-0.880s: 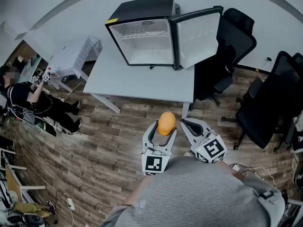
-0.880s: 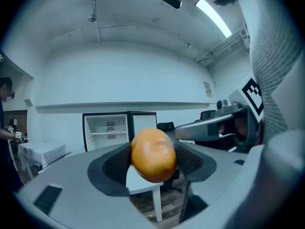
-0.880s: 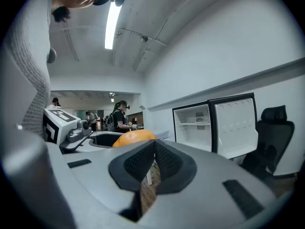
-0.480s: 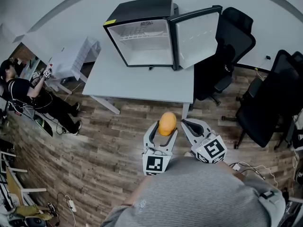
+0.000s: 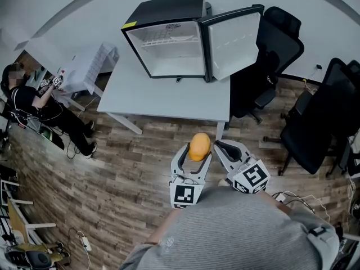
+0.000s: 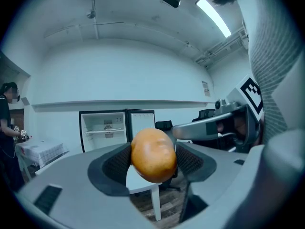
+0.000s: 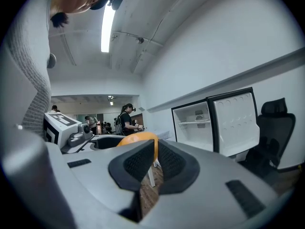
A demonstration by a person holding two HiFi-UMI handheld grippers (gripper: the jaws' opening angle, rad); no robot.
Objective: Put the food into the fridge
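Note:
An orange, egg-shaped piece of food [image 5: 199,146] sits between the jaws of my left gripper [image 5: 193,151], which is shut on it close to my body. In the left gripper view the food [image 6: 152,155] fills the gap, with both dark pads pressed against its sides. My right gripper [image 5: 226,148] is beside it on the right, its jaws together and holding nothing; its pads [image 7: 138,163] almost meet. The black mini fridge [image 5: 166,38] stands on a grey table [image 5: 163,97] ahead, its door [image 5: 233,38] swung open to the right and its white inside showing.
Black office chairs [image 5: 278,44] [image 5: 320,122] stand right of the table. A person [image 5: 34,106] sits at the far left beside a low white stand [image 5: 87,66]. Wood floor [image 5: 129,162] lies between me and the table. More people show far off in the right gripper view.
Both grippers keep their places and the food stays gripped. The person at the far left has shifted their arms a little.

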